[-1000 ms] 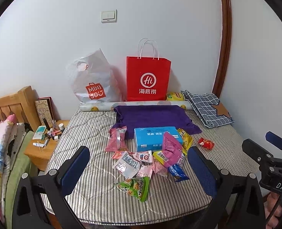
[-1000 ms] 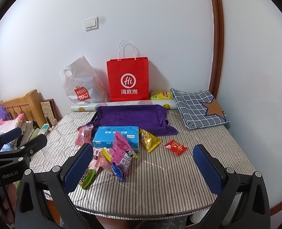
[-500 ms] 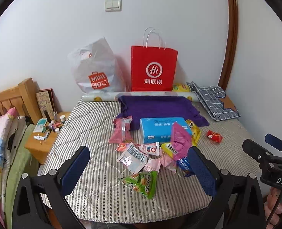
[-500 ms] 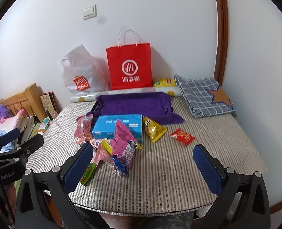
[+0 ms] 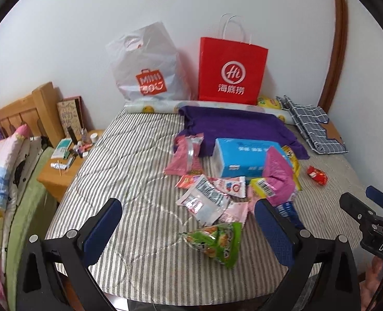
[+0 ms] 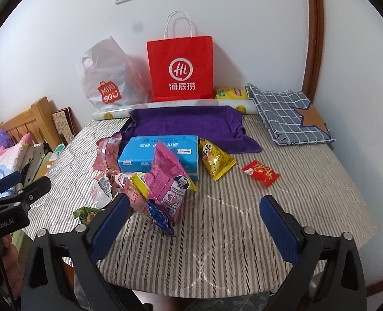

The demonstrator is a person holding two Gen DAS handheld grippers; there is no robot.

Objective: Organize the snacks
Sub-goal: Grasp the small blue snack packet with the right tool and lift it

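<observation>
Snack sorting: not started, by appearance. Left tongs [image 5: 188, 223] wide apart, empty. Loose foil snack packets [image 5: 207, 202] heaped mid striped counter [image 5: 129, 171] beside blue tissue box [image 5: 245, 158]. White plastic carrier [image 5: 146, 64], red paper bag [image 5: 231, 71] at wall, contents unseen. Right tongs [image 6: 195, 217] wide apart, empty.

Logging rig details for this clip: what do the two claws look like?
Both match: the left claw and right claw have black angular frames with silver screws and two fingers faced with blue textured pads. White lettering marks each body, partly readable. No cables or sleeves are visible.
</observation>
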